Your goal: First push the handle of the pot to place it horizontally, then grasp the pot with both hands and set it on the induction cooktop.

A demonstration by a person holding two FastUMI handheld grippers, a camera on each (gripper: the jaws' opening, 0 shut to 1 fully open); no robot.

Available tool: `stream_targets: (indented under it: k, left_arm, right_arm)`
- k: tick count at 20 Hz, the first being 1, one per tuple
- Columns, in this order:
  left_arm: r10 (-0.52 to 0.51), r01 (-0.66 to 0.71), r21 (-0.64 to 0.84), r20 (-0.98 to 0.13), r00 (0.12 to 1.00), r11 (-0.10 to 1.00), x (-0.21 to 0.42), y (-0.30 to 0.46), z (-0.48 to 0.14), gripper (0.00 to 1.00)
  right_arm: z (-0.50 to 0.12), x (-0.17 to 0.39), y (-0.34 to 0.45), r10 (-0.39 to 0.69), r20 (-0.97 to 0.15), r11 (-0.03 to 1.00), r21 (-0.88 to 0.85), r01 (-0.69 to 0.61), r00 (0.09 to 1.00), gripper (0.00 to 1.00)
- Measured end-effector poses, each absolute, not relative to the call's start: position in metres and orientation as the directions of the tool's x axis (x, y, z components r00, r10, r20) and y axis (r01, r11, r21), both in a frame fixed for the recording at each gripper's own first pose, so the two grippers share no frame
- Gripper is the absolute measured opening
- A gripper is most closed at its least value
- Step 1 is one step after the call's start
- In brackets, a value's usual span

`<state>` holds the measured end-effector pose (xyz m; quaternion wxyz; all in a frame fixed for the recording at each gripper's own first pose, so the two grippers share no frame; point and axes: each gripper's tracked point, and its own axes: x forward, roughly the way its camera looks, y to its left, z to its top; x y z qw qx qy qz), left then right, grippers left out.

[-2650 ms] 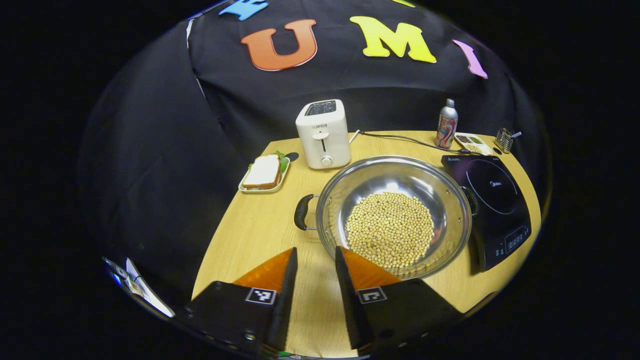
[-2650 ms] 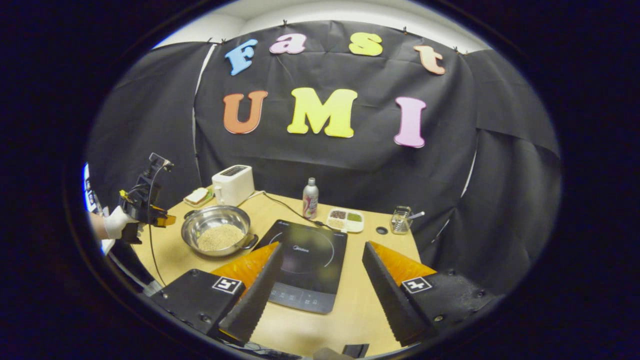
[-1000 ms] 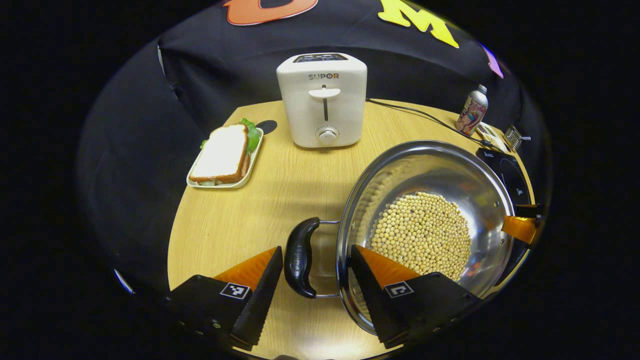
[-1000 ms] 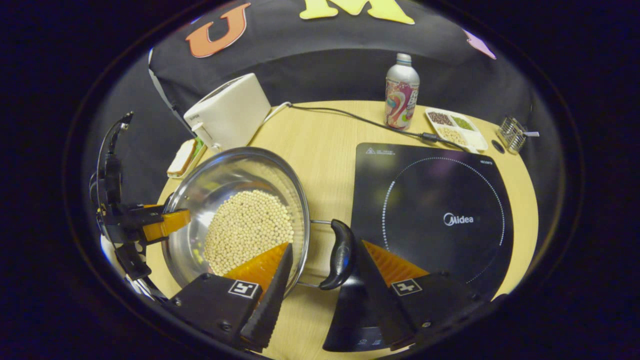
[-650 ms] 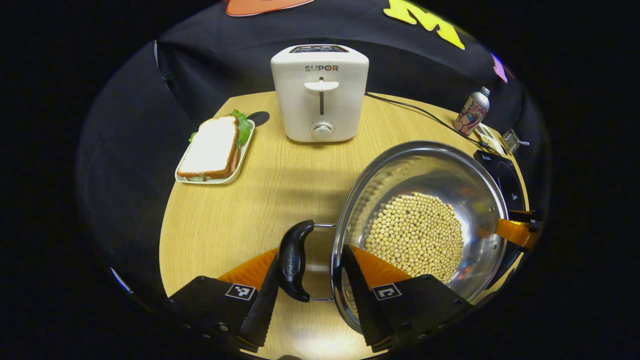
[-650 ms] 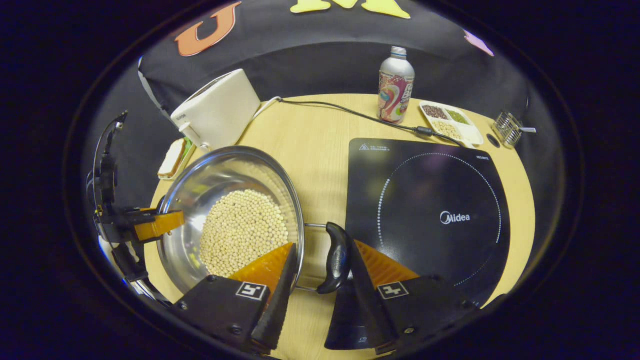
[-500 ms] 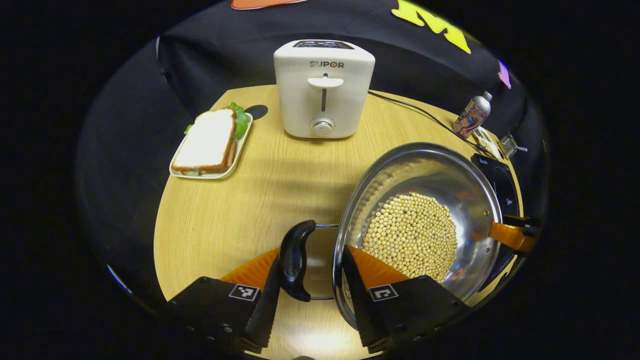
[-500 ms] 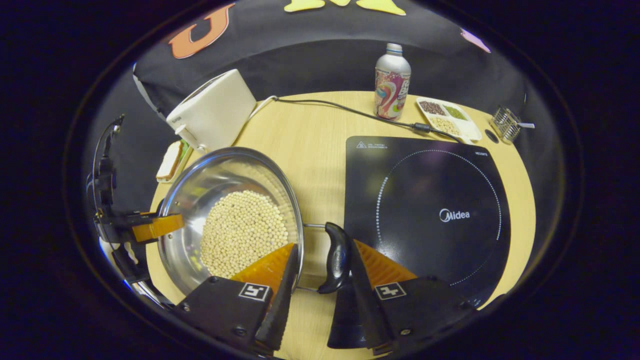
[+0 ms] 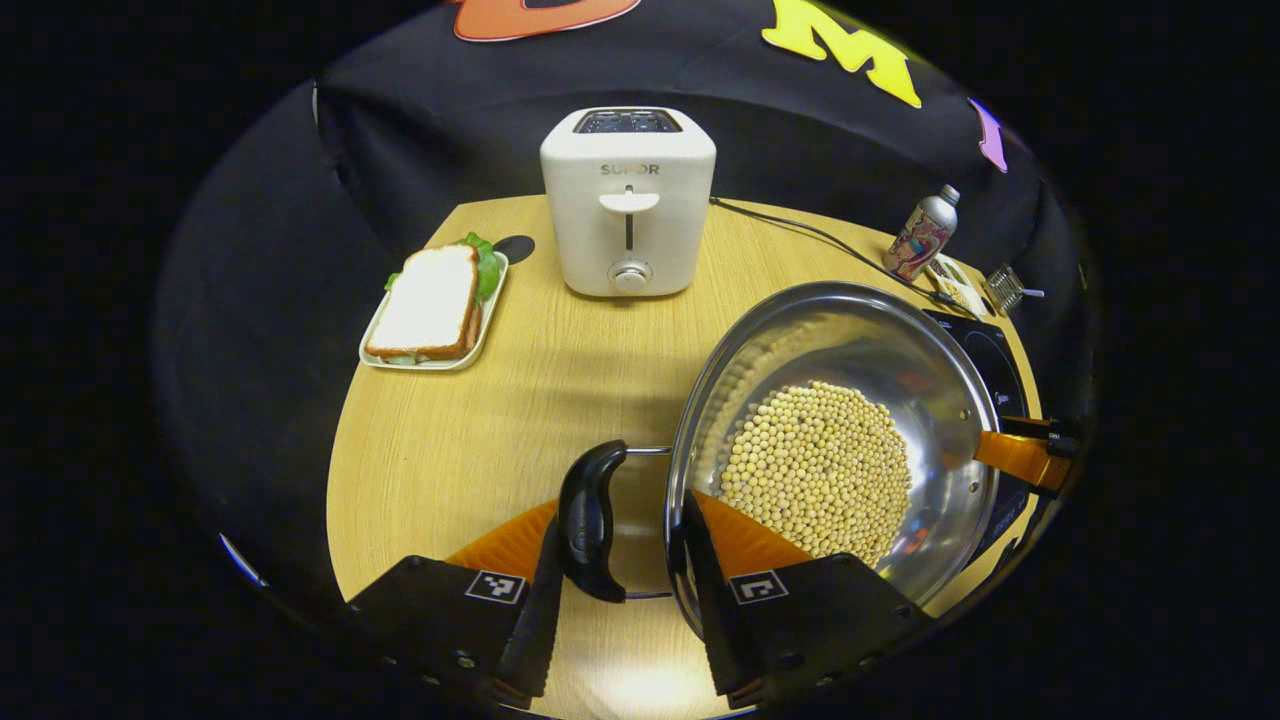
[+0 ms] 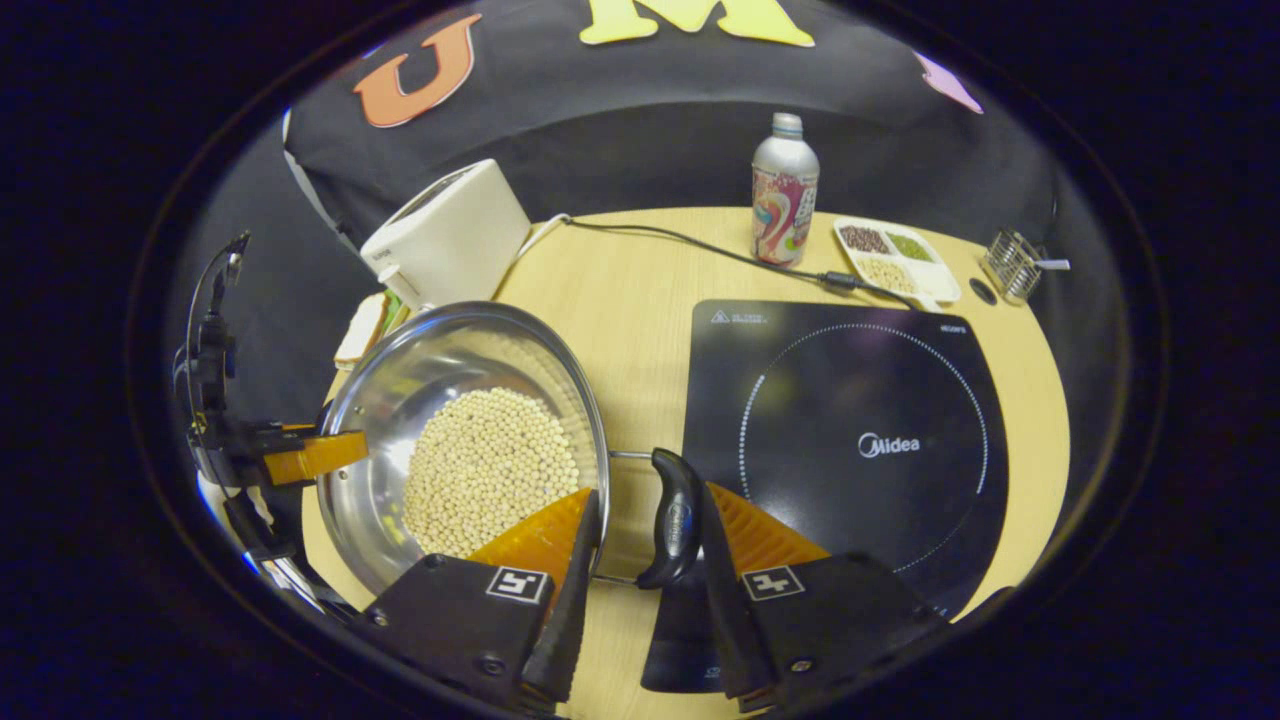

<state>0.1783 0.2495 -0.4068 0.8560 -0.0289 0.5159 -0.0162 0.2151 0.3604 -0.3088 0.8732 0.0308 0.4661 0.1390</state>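
A steel pot (image 9: 830,330) holding pale beans (image 9: 815,470) has its two black handles pointing left and right. My left gripper (image 9: 620,510) is shut across the near handle (image 9: 588,520) and the pot's rim, one finger outside the handle and the other inside the rim. My right gripper (image 10: 648,495) is shut the same way on the opposite handle (image 10: 675,520) and shows past the pot's far rim (image 9: 1020,455). The left gripper (image 10: 300,455) shows beyond the pot (image 10: 440,350). The black induction cooktop (image 10: 860,440) lies just right of the pot.
On the round wooden table (image 9: 450,430) stand a white toaster (image 9: 628,200) and a sandwich on a small tray (image 9: 430,305). Behind the cooktop are a bottle (image 10: 784,190), a divided dish (image 10: 895,258), a wire rack (image 10: 1012,262) and a black cable (image 10: 700,245).
Both grippers came down over the pot's handles and their fingers narrowed onto handle and rim. In the last half second the table things shifted in both views while the pot stayed fixed between the fingers.
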Motion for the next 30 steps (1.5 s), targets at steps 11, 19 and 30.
stream_targets:
  k: [11, 19, 30]
  left_arm:
    - [-0.061, 0.014, -0.063, -0.847, 0.528, 0.998, 0.174, 0.244, -0.412, 0.69]
    - [-0.108, 0.066, -0.087, -0.847, 0.520, 0.994, 0.181, 0.242, -0.415, 0.59]
    - [-0.148, 0.089, -0.119, -0.843, 0.518, 0.989, 0.185, 0.242, -0.418, 0.59]
  right_arm:
    - [-0.263, 0.201, 0.293, 0.268, -0.758, 0.962, 0.178, -0.206, 0.595, 0.54]
    - [-0.256, 0.191, 0.214, 0.225, -0.744, 0.974, 0.170, -0.148, 0.629, 0.54]
    - [-0.258, 0.207, 0.109, 0.184, -0.736, 0.983, 0.152, -0.106, 0.652, 0.54]
